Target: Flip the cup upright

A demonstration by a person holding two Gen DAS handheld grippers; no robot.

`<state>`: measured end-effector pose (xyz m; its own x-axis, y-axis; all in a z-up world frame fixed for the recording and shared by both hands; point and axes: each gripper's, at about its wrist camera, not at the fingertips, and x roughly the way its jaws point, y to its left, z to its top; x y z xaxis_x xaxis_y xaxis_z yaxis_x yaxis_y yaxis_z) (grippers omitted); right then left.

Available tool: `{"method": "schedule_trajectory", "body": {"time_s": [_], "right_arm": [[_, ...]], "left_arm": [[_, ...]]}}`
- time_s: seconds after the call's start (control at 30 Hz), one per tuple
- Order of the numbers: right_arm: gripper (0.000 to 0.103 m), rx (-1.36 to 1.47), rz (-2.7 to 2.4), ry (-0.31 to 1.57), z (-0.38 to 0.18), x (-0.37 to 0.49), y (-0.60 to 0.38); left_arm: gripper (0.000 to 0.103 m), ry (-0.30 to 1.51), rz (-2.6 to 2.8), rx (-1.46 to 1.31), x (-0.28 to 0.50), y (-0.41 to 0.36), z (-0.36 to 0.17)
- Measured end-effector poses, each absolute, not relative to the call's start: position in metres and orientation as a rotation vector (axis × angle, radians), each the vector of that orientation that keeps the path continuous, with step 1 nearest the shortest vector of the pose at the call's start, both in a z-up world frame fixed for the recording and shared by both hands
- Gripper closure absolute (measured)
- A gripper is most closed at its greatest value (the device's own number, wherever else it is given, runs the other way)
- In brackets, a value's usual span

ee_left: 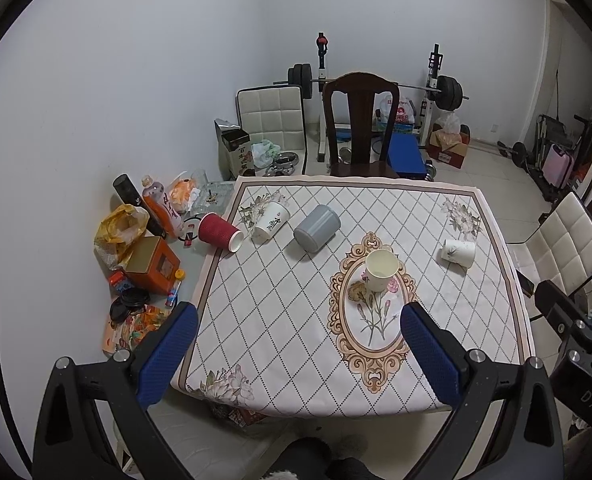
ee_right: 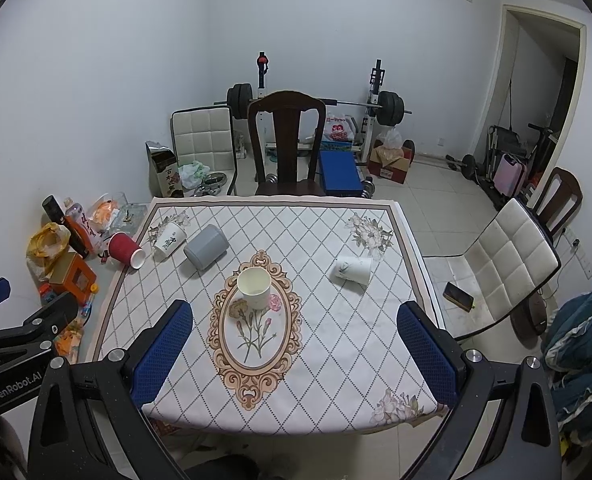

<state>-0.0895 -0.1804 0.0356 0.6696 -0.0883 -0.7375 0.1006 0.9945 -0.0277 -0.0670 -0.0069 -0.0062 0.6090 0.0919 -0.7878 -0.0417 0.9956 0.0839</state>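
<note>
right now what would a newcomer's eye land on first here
Probably the cream paper cup standing upright on the oval floral medallion mid-table. Four cups lie on their sides: a red ribbed paper cup, a white cup with black lettering and a grey plastic cup at the far left, and a white floral-print cup to the right. Both grippers hang open, empty.

We see a matt printed cloth cover (ee_right: 336, 360) with a diamond pattern over the table. The upright cream paper cup (ee_right: 254, 288) looks smooth and matt; the red paper cup (ee_left: 220, 232) lying on its side shows a ribbed wall. The grey cylindrical plastic cup (ee_right: 206, 247) appears smooth and dull. The gripper fingers carry blue textured pads (ee_left: 168, 354) on matt black plastic frames with bright metal screws. The dark wooden chair (ee_left: 360, 120) shows a slight gloss.
</note>
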Motion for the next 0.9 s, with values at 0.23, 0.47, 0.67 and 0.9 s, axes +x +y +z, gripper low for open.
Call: {"method": "schedule_trajectory", "body": {"time_s": [0.23, 0.47, 0.67, 0.9], "right_arm": [[0.000, 0.017, -0.106, 0.828, 0.0359, -0.0896, -0.1800], [0.000, 0.016, -0.107, 0.827, 0.0359, -0.0880, -0.1786], [0.000, 0.019, -0.106, 0.826, 0.0365, -0.0899, -0.1782], [0.000, 0.020, -0.103, 0.825, 0.0370, -0.0898, -0.1767]], "left_arm": [[0.000, 0.905, 0.071, 0.058, -0.0694, -0.0095, -0.0013], [0.000, 0.903, 0.069, 0.058, -0.0709, -0.0091, -0.0010], [0.000, 0.900, 0.070, 0.057, -0.0713, -0.0093, -0.0007], [0.000, 0.887, 0.065, 0.050, -0.0728, -0.0082, 0.0037]]}}
